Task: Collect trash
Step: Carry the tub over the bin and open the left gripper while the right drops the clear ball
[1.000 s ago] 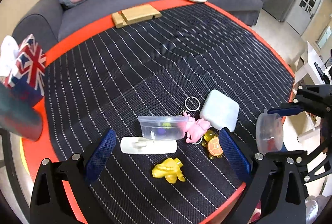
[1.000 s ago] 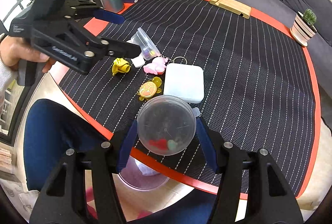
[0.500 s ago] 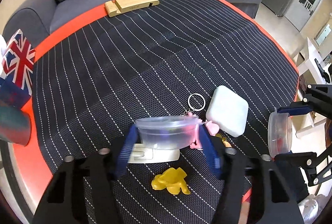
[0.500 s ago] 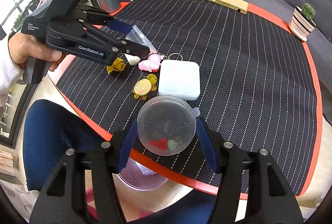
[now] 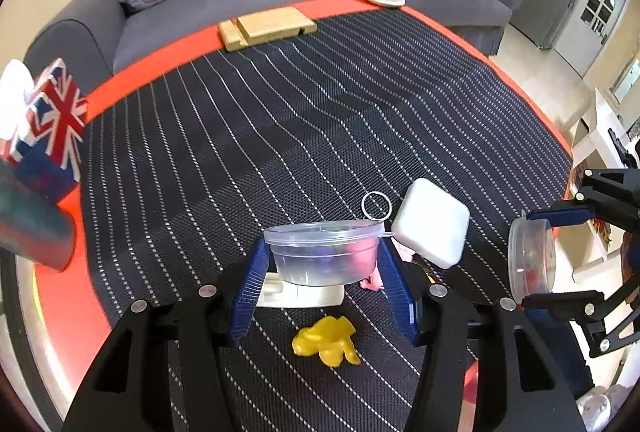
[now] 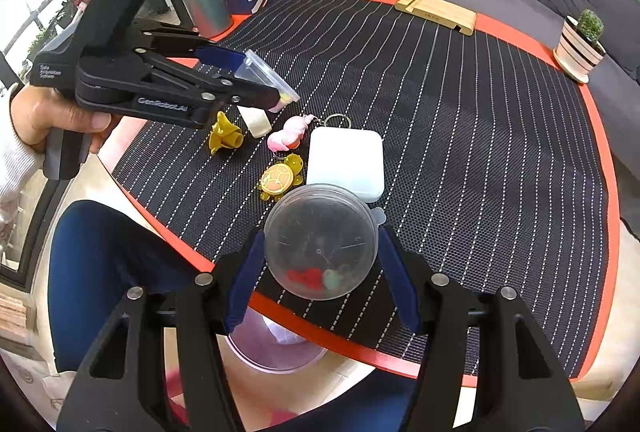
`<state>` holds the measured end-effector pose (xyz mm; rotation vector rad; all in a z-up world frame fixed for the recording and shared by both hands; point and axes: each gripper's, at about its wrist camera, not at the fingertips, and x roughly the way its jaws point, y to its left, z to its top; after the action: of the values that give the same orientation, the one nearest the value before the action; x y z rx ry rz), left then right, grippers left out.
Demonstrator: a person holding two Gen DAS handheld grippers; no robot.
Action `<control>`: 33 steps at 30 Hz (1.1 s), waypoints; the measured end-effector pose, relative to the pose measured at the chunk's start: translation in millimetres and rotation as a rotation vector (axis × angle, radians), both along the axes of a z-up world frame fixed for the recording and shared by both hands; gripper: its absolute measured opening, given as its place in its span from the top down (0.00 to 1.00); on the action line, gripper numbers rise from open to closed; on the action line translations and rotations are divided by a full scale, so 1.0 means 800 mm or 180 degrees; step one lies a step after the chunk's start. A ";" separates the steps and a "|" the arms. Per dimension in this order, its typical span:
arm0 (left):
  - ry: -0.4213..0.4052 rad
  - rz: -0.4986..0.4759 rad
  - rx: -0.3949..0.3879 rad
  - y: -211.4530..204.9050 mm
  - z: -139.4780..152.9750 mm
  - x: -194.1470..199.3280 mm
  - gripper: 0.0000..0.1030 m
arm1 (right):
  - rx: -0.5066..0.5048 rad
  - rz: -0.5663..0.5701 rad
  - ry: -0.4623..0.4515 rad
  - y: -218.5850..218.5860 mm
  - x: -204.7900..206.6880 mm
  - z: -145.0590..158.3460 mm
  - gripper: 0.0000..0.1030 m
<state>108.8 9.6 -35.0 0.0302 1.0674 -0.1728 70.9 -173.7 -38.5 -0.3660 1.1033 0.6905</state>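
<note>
Left gripper (image 5: pixel 325 286): my jaws are clamped on both sides of a clear plastic tub (image 5: pixel 325 252), upright, held just above the table (image 5: pixel 240 135). In the right wrist view the same tub (image 6: pixel 266 81) tilts forward in the left gripper (image 6: pixel 256 83), above the clutter.

Right gripper (image 6: pixel 320 282): my jaws pinch a second clear tub with a lid (image 6: pixel 321 242), turned on its side so its round face looks back at the camera. Red and pale green bits sit inside. It hangs over the near red edge of the table. From the left wrist view, that lidded tub (image 5: pixel 530 256) and the right gripper (image 5: pixel 560 256) sit at the right, beyond the table edge.

On the striped mat, under and just past the left tub: a white flat hook (image 5: pixel 300 296), a yellow toy (image 5: pixel 326 342), a pink keychain figure (image 6: pixel 288 135) with a ring, a turtle charm (image 6: pixel 280 177), a white square case (image 5: pixel 432 224). A pink bin (image 6: pixel 276 344) shows below the table edge.
</note>
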 end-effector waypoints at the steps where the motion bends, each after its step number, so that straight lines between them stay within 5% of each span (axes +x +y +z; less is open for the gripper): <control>1: -0.0037 0.0010 0.0003 -0.001 0.006 -0.005 0.47 | 0.0010 0.0003 -0.0015 -0.001 -0.002 0.003 0.43; 14: -0.0419 0.0049 -0.0098 -0.027 0.065 -0.085 0.47 | 0.0120 0.0115 -0.0216 -0.006 -0.045 0.044 0.43; 33: -0.0453 -0.0011 -0.0208 -0.073 0.053 -0.182 0.47 | 0.0214 0.0187 -0.0287 -0.025 -0.108 0.065 0.43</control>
<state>-36.4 -48.9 7.7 -0.0144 0.9195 -0.2057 -15.9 -193.6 13.4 -0.3697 0.9847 0.7543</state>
